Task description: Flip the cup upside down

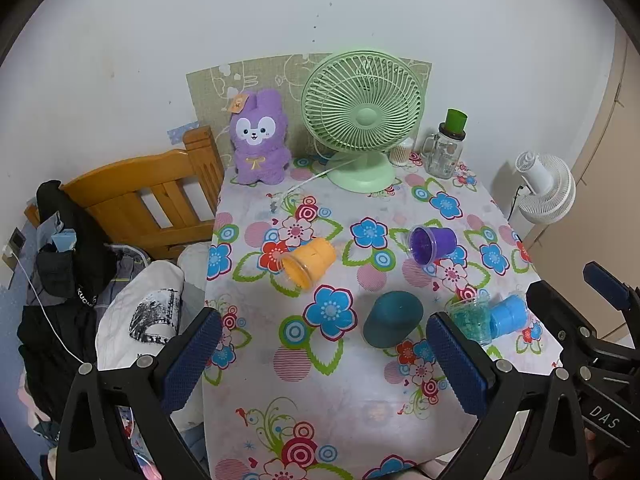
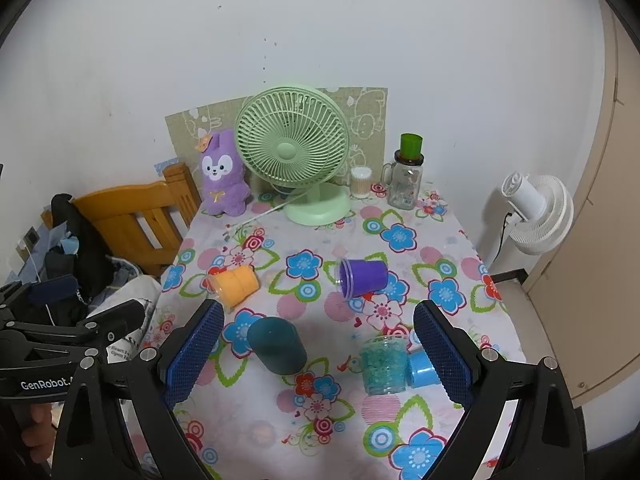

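Several cups are on the floral tablecloth (image 1: pixel 344 396). A dark teal cup (image 1: pixel 393 319) (image 2: pixel 277 345) stands upside down near the middle. An orange cup (image 1: pixel 309 263) (image 2: pixel 236 286) lies on its side at the left. A purple cup (image 1: pixel 432 243) (image 2: pixel 363 278) lies on its side at the right. A light blue cup (image 1: pixel 507 315) (image 2: pixel 420 369) lies on its side with a clear cup of teal beads (image 1: pixel 472 319) (image 2: pixel 383 365) at its mouth. My left gripper (image 1: pixel 324 364) is open and empty, near the front edge. My right gripper (image 2: pixel 318 356) is open and empty, above the teal cup.
A green desk fan (image 1: pixel 362 120) (image 2: pixel 294 152), a purple plush rabbit (image 1: pixel 260 140), a cotton swab jar (image 2: pixel 361 182) and a glass mug jar with a green cap (image 1: pixel 446 146) stand at the back. A wooden bed frame (image 1: pixel 156 196) and clothes are left; a white fan (image 1: pixel 546 188) is right.
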A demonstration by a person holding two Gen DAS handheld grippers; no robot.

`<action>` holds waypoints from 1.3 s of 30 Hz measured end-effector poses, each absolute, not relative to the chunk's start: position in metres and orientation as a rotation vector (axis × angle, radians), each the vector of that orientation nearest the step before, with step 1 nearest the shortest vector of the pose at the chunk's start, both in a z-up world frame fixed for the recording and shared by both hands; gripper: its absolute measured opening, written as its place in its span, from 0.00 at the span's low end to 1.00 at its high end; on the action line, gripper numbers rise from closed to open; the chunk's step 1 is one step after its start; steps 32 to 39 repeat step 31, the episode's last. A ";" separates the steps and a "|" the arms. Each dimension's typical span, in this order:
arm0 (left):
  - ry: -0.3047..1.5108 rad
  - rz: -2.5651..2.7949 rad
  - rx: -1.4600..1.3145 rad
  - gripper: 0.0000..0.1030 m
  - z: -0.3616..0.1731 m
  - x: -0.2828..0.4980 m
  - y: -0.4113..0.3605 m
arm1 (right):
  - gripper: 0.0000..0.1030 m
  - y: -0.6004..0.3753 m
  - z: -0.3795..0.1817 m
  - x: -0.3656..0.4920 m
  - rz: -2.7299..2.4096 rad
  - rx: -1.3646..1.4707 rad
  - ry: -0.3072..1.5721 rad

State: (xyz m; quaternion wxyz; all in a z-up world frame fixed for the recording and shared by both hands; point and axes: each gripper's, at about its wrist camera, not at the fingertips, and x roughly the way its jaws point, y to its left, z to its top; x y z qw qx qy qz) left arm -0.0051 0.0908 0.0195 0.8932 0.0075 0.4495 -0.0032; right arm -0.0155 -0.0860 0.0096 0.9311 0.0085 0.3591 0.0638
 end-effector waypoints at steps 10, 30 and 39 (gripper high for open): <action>0.933 -0.005 0.016 1.00 0.019 -0.005 0.089 | 0.95 -0.088 0.009 -0.016 0.133 0.026 0.742; 0.987 -0.032 0.033 1.00 0.006 0.016 0.075 | 0.95 -0.103 -0.006 0.000 0.109 0.054 0.797; 0.996 -0.033 0.035 1.00 0.003 0.018 0.074 | 0.95 -0.105 -0.008 0.002 0.107 0.056 0.805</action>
